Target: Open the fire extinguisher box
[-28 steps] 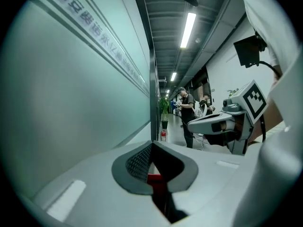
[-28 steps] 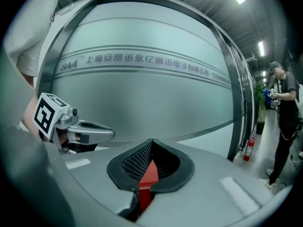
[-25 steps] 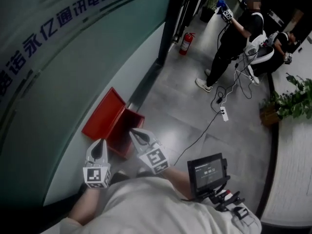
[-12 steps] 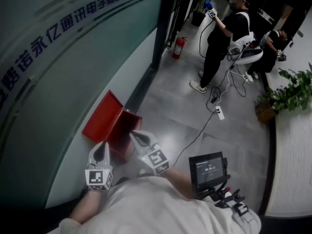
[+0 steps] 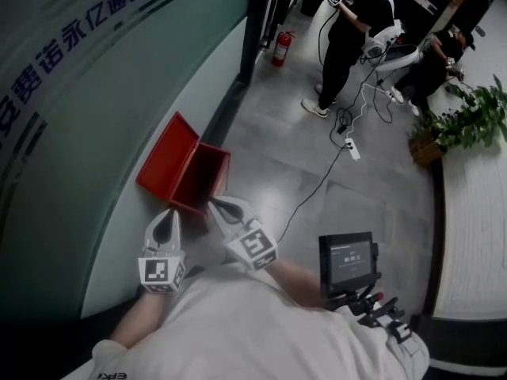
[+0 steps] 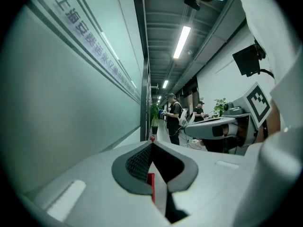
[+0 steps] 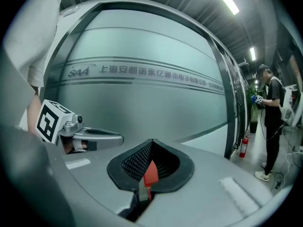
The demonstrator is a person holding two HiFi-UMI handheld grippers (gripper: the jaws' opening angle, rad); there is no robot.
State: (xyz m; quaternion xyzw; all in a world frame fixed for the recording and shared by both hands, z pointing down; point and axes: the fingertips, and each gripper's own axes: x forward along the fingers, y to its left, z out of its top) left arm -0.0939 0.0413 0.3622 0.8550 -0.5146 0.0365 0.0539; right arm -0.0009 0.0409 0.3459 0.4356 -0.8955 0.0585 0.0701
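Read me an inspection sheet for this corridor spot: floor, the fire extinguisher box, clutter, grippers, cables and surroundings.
Surface: grey tiled floor.
Job's things: red fire extinguisher box on the floor by the glass wall, lid raised, box open.
Clutter: nothing seen.
Grippers: left gripper and right gripper near the box, fingers together, holding nothing.
Cables: power strip with a cable trailing across the floor.
Surroundings: fire extinguisher, potted plant, people farther down.

Head downward — claw views, shared wall (image 5: 95, 93)
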